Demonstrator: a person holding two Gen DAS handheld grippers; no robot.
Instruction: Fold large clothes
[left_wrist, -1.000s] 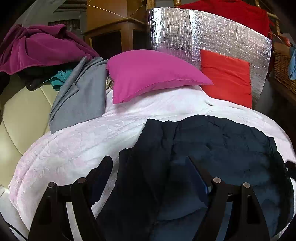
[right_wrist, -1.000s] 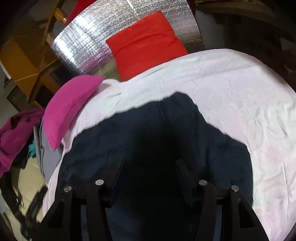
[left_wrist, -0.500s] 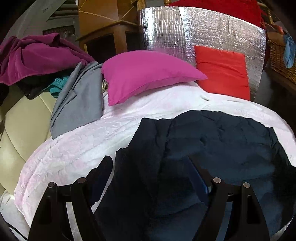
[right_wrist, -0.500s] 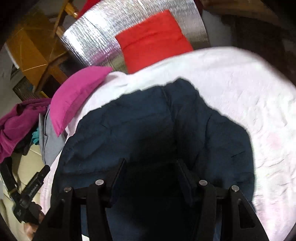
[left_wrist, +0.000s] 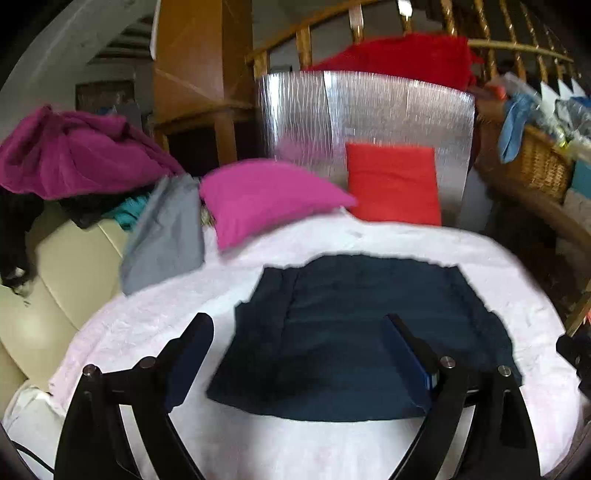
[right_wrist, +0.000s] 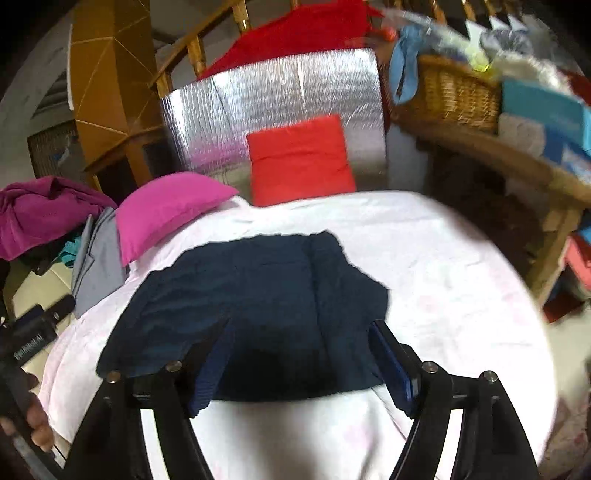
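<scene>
Both claws stand apart and hold nothing: the left gripper (left_wrist: 295, 334) and the right gripper (right_wrist: 303, 339) have just been opening, no cloth between their jaws, and hang above the near edge of the bed (left_wrist: 332, 450). I'd judge they have let go so the fold can settle. The dark blue garment (left_wrist: 362, 332) lies flat, folded, mid-sheet toward that near edge. Past it, a pink pillow (left_wrist: 266, 199) and red cushion (left_wrist: 393, 184) lean by a silver panel (left_wrist: 369, 110); more clothes (left_wrist: 74, 151) are heaped off the left edge.
</scene>
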